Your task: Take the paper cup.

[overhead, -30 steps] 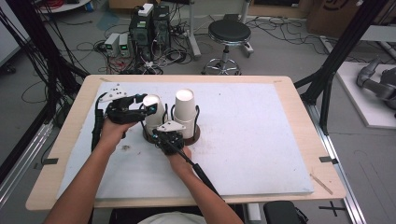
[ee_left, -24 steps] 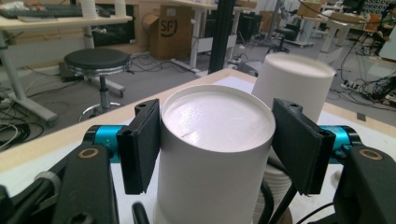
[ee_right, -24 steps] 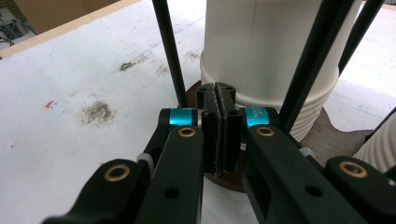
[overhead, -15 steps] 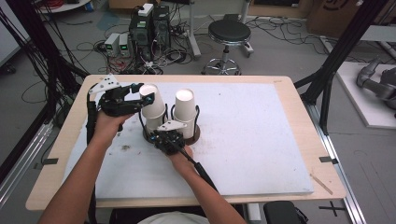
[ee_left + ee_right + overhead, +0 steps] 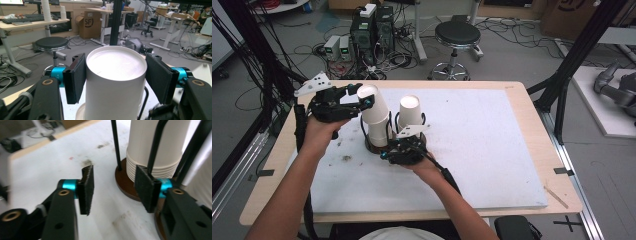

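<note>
Two stacks of upside-down white paper cups stand in black wire holders on brown bases. My left gripper (image 5: 363,96) is shut on the top cup (image 5: 374,107) of the left stack (image 5: 380,134) and holds it raised and tilted. In the left gripper view both pads press the sides of that cup (image 5: 116,62). My right gripper (image 5: 388,151) is low at the left holder's base; its jaws have just been opening. In the right gripper view the gripper (image 5: 115,187) has nothing between its pads, and the cup stack (image 5: 155,150) and brown base (image 5: 125,182) lie just beyond.
The right cup stack (image 5: 410,112) stands close beside the left one. A white mat (image 5: 492,150) covers the wooden table (image 5: 557,200), with stains near the front left. A stool (image 5: 457,35) and computer boxes (image 5: 372,30) stand on the floor beyond.
The left gripper has risen and moved left with the top cup, lifting and tilting it off its stack. The right gripper's jaws have opened and it has shifted slightly right.
</note>
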{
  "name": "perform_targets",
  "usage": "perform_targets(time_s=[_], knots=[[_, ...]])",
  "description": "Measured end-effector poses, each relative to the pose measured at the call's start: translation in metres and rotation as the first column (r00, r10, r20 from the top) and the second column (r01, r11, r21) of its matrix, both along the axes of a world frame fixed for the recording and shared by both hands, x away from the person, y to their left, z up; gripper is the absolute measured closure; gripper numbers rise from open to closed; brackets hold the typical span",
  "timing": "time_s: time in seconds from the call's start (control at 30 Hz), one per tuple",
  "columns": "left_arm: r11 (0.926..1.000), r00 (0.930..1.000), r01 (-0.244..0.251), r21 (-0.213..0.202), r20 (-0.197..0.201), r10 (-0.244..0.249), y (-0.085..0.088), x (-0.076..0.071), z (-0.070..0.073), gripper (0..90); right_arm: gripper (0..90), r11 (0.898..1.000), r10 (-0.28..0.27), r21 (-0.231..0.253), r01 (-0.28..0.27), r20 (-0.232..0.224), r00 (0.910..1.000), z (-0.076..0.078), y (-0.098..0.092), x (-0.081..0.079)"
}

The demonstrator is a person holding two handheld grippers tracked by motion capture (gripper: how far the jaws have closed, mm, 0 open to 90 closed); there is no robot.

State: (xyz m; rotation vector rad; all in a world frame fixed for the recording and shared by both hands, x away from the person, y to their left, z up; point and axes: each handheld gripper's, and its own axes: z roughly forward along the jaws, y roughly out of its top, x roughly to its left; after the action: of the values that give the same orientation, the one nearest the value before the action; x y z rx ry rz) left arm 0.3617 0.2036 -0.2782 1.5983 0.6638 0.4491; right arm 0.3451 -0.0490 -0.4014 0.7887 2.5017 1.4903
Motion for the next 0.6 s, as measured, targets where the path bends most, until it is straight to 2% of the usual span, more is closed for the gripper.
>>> perform_targets(time_s=[0.2,0.3,0.47,0.6], knots=[[0.9993,0.9996,0.029,-0.026,-0.007,-0.029,0.002,-0.010,0.006,35.4,41.0,0.998,0.052,0.039,-0.052,0.000,0.9986,0.013,-0.041,-0.003],[0.9987,0.9990,0.043,-0.026,-0.007,-0.043,0.001,-0.017,0.008,35.4,36.2,0.997,0.068,0.040,-0.069,0.023,0.9974,0.016,-0.062,-0.004],[0.9981,0.9981,0.061,-0.013,-0.012,-0.061,-0.003,-0.031,0.005,35.4,26.0,0.998,0.041,0.038,-0.043,0.055,0.9977,0.020,-0.098,-0.006],[0.9971,0.9970,0.074,-0.019,-0.022,-0.074,-0.006,-0.039,-0.004,35.4,21.1,1.000,0.009,0.004,-0.009,0.037,0.9993,0.018,-0.124,-0.003]])
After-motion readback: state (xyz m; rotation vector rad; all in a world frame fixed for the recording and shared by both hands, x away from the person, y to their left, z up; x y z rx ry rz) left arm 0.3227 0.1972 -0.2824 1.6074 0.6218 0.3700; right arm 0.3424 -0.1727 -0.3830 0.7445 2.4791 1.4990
